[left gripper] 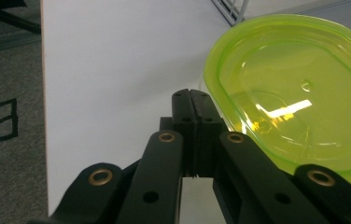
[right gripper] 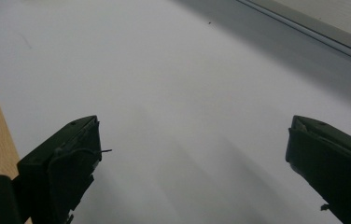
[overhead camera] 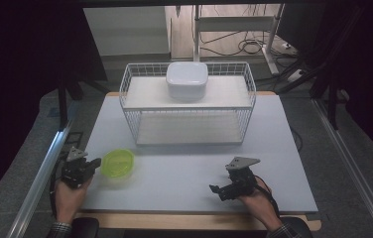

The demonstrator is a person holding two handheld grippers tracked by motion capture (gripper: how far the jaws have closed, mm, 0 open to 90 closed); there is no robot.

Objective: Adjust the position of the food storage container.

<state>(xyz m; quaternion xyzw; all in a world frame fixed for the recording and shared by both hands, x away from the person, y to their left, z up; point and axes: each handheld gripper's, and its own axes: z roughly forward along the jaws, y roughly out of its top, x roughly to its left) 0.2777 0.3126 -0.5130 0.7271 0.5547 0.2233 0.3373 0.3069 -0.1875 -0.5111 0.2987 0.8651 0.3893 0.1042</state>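
A lime-green translucent container (overhead camera: 118, 163) sits on the white table top (overhead camera: 184, 168) at the front left; it is large in the left gripper view (left gripper: 295, 93). My left gripper (overhead camera: 95, 163) rests just left of it, jaws pressed together with nothing between them (left gripper: 192, 95). My right gripper (overhead camera: 216, 191) lies at the front right, pointing left, jaws spread wide over bare table (right gripper: 192, 154). A white lidded tub (overhead camera: 187, 78) stands on the top shelf of a white wire rack (overhead camera: 188, 104) at the back of the table.
The rack's lower shelf (overhead camera: 187, 130) is bare. A metal rail (overhead camera: 40, 173) runs along the table's left side and another (overhead camera: 358, 173) along the right. A wooden edge (overhead camera: 194, 220) borders the table front. Cables and a metal frame (overhead camera: 234, 29) lie behind on the floor.
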